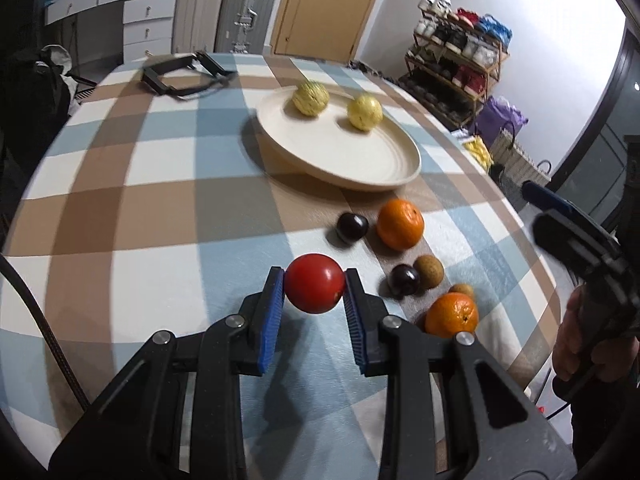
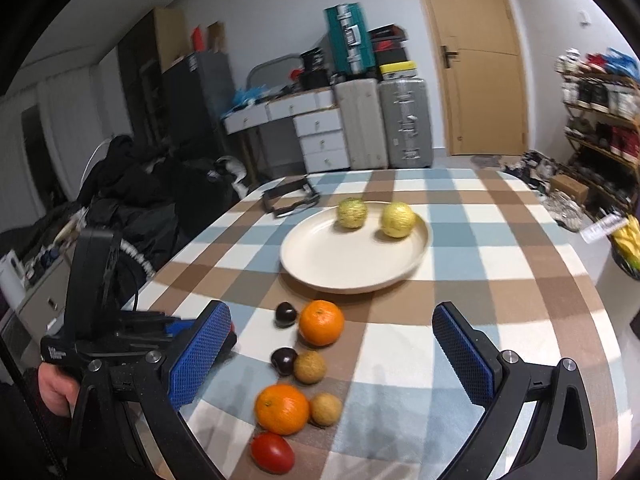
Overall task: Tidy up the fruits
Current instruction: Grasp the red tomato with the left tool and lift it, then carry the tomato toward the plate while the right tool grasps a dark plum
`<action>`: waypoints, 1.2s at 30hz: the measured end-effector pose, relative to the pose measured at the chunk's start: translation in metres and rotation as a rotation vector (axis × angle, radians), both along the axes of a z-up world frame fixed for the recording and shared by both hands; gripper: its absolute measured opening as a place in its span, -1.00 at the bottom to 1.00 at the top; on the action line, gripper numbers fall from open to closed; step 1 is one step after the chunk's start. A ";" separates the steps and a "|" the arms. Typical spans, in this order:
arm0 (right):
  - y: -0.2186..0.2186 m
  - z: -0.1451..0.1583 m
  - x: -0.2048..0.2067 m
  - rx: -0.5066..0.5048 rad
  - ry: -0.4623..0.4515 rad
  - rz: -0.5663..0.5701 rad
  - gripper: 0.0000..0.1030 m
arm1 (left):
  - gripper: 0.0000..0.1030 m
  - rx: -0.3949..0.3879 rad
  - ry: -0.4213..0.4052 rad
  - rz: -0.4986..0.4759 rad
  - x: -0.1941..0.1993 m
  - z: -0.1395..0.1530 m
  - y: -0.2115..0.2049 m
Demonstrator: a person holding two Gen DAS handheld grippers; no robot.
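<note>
My left gripper (image 1: 314,290) is shut on a red tomato (image 1: 315,289), held above the checked tablecloth. A cream plate (image 1: 360,160) lies beyond it with two yellow-green fruits (image 1: 310,98) on it. To the right lie two oranges (image 1: 400,224), two dark plums (image 1: 352,228) and brown longans (image 1: 429,271). My right gripper (image 2: 332,360) is open and empty above the same fruit row: oranges (image 2: 321,322), plums (image 2: 286,314), longans (image 2: 309,367) and another red tomato (image 2: 272,452). The plate (image 2: 320,264) lies ahead. The left gripper shows at the left of the right wrist view (image 2: 192,330).
A black frame-like object (image 1: 184,74) lies at the table's far end. Suitcases, drawers and a door stand behind the table. A shoe rack (image 1: 456,60) is to the right. Bananas (image 2: 628,240) lie off the table's right edge.
</note>
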State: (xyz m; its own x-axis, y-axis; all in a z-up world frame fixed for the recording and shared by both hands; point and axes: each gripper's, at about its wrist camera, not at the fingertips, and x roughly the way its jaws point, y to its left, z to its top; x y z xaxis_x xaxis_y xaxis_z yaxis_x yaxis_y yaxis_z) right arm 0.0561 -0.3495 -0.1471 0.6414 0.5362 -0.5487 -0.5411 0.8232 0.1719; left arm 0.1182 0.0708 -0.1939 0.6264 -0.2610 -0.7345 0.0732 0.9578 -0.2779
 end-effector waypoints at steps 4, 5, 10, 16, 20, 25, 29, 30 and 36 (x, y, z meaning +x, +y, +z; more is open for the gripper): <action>0.029 0.005 0.009 -0.100 -0.014 0.079 1.00 | -0.48 -0.020 -0.033 0.034 -0.008 0.012 0.020; 0.036 0.005 0.011 -0.127 -0.021 0.096 1.00 | -0.48 -0.028 -0.038 0.043 -0.010 0.015 0.026; 0.083 -0.009 0.023 -0.317 -0.026 0.176 1.00 | -0.48 -0.054 -0.054 0.075 -0.019 0.022 0.052; 0.128 -0.039 0.022 -0.533 -0.074 0.266 0.97 | -0.48 -0.077 -0.059 0.119 -0.030 0.021 0.077; 0.146 -0.059 0.023 -0.653 -0.087 0.302 0.67 | -0.48 -0.096 -0.049 0.133 -0.033 0.017 0.088; 0.153 -0.068 0.033 -0.694 -0.039 0.322 0.40 | -0.48 -0.107 -0.042 0.135 -0.034 0.013 0.094; 0.156 -0.069 0.039 -0.711 -0.007 0.334 0.15 | -0.48 -0.114 -0.041 0.139 -0.030 0.011 0.095; 0.157 -0.069 0.040 -0.712 0.002 0.339 0.11 | -0.48 -0.113 -0.040 0.138 -0.030 0.011 0.095; 0.158 -0.067 0.046 -0.694 0.071 0.370 -0.17 | -0.48 -0.116 -0.032 0.140 -0.027 0.008 0.097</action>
